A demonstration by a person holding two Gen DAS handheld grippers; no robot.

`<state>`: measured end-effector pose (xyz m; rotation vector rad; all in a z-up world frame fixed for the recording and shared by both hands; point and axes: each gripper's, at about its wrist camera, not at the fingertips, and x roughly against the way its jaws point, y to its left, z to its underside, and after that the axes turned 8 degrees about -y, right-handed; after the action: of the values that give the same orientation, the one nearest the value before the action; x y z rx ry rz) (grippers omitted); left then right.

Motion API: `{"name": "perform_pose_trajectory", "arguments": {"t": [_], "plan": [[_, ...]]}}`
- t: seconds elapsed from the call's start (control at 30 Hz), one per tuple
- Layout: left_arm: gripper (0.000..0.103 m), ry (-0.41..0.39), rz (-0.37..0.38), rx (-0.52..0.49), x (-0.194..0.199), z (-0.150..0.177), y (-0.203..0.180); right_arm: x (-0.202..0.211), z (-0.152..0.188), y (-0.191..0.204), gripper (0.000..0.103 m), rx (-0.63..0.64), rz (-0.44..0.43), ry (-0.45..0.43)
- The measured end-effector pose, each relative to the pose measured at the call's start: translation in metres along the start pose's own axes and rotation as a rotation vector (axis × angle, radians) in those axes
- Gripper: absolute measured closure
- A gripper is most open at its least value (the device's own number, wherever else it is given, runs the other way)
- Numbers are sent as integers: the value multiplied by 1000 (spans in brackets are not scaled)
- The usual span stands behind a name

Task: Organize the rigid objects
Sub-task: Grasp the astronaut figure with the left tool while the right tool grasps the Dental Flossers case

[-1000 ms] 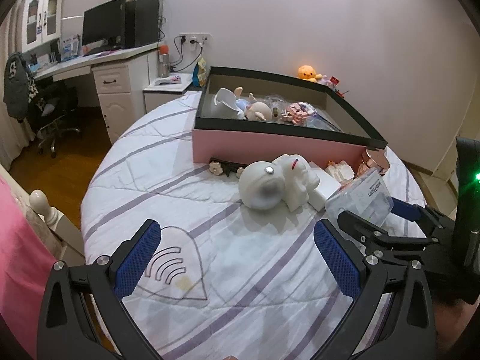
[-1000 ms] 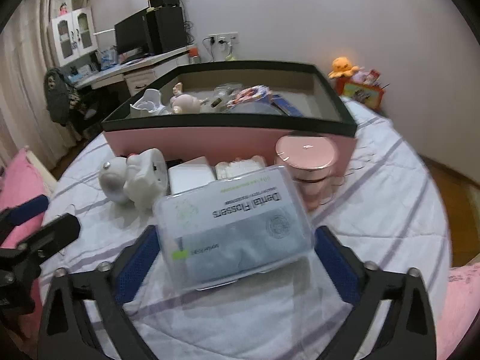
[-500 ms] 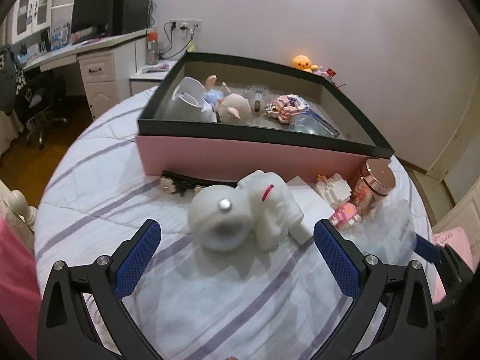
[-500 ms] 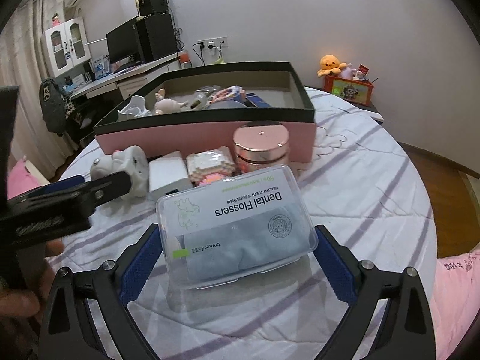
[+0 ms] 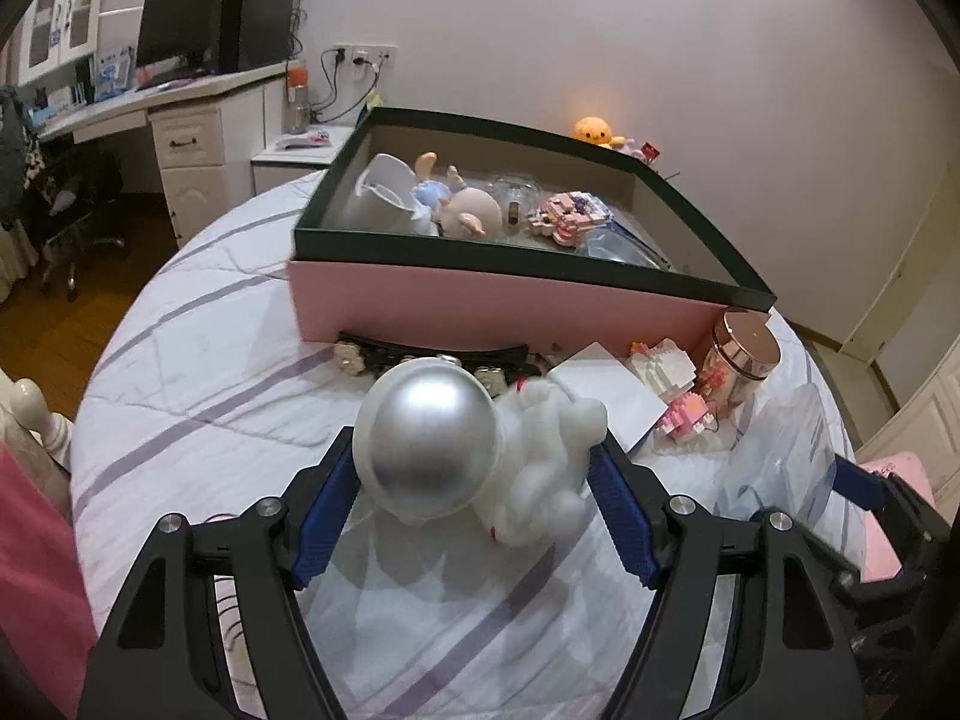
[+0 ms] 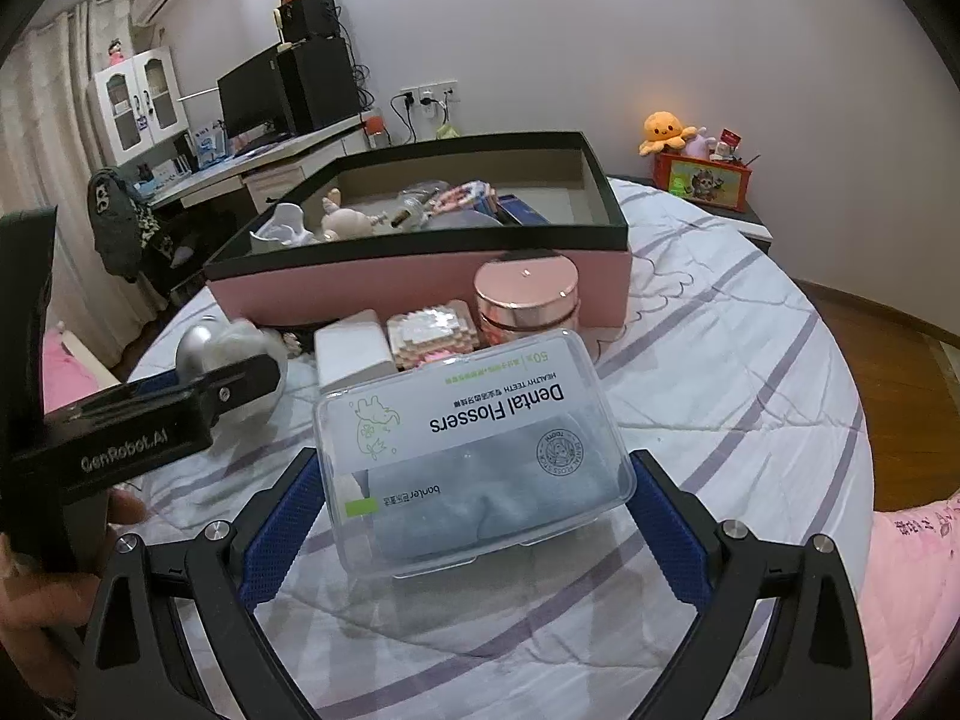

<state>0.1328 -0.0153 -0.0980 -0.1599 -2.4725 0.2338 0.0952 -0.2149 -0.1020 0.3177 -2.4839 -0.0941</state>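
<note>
"Dental Flossers" on box; "GenRobot.AI" on left tool

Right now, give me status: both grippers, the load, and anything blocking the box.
Right gripper clamped on dental flosser case. Left gripper straddling astronaut figure, contact unclear. Jar and block toys sit before pink box.

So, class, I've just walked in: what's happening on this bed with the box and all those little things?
A person is tidying small items into the pink box on the bed. The left hand-held gripper is closed around a white astronaut figure, lifted just off the sheet. The right hand-held gripper grips a clear Dental Flossers case. A rose-gold-lidded jar, a white card box and block toys wait outside the box.
</note>
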Motion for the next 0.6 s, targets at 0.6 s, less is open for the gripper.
{"name": "perform_pose_trajectory", "arguments": {"t": [0.6], "plan": [[32,23,-9,-4,-3,-1,10,-3,-6,8,5,6,-17,-2]]}}
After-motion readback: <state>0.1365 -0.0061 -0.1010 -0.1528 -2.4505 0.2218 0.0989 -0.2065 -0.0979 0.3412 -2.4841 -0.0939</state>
